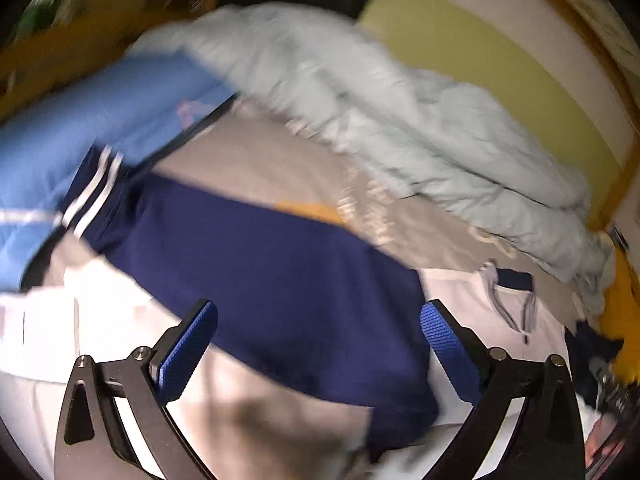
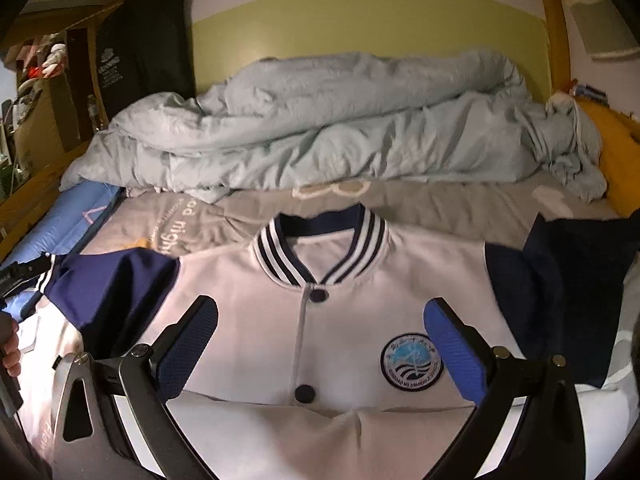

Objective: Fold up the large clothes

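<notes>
A white varsity jacket with navy sleeves lies face up and spread flat on a bed, its striped collar toward 12 o'clock and its snaps closed down the front, a round crest on the chest. The right tongs hang above the chest with the jaws wide apart and nothing between them. In the left wrist view, which is blurred, the left tongs are likewise spread wide and empty over the jacket's navy sleeve, whose striped cuff points toward 10 o'clock. The other sleeve stretches away to 3 o'clock in the right wrist view.

The jacket looks like thick fleece-weight cloth: soft and limp, heavier than a shirt, unlikely to slip but apt to sag and drag if lifted at one point. The ribbed cuff and the shoulder seam seem the firmest places to pinch, and a sleeve fold across the chest appears the likely first step, with no fold yet made.

Beneath the jacket is a grey bedsheet with printed lettering; at 12 o'clock a rumpled pale-blue duvet is heaped against a green-and-white wall. A blue pillow sits at 10 o'clock, and a hand shows at the 9 o'clock edge of the right wrist view.
</notes>
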`<state>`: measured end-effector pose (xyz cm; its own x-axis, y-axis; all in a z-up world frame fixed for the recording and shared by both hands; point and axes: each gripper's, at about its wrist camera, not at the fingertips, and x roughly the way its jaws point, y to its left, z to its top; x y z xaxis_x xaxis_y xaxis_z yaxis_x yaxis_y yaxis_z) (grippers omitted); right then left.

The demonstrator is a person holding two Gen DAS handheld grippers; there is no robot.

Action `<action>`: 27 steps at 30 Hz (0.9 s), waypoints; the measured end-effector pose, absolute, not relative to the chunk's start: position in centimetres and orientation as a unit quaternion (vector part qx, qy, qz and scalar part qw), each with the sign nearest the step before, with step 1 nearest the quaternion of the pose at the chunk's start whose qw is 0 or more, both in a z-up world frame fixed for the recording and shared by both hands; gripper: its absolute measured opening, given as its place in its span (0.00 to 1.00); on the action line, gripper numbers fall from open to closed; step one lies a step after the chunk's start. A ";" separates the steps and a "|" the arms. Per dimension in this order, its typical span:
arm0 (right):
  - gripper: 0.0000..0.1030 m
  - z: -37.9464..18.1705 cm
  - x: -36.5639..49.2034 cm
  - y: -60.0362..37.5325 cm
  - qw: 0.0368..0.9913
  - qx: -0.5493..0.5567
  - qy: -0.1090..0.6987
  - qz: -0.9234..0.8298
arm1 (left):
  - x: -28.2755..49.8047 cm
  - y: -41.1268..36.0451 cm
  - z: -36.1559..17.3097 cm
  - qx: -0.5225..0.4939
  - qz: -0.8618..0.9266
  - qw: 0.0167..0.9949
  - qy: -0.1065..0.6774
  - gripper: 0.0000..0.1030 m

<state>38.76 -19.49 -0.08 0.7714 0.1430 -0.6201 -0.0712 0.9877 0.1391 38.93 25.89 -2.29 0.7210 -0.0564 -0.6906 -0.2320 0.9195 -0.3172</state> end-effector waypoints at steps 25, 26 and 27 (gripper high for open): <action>0.99 -2.0 39.7 -19.6 0.931 0.026 0.361 0.041 | 41.0 31.4 -6.0 -0.257 0.078 0.904 0.331 0.06; 0.99 -1.9 39.7 -19.8 0.932 0.025 0.359 0.038 | 40.8 30.6 -5.1 -0.256 0.067 0.909 0.323 0.06; 0.99 -1.8 39.7 -20.0 0.933 0.023 0.357 0.032 | 40.8 29.4 -3.9 -0.253 0.055 0.914 0.313 0.06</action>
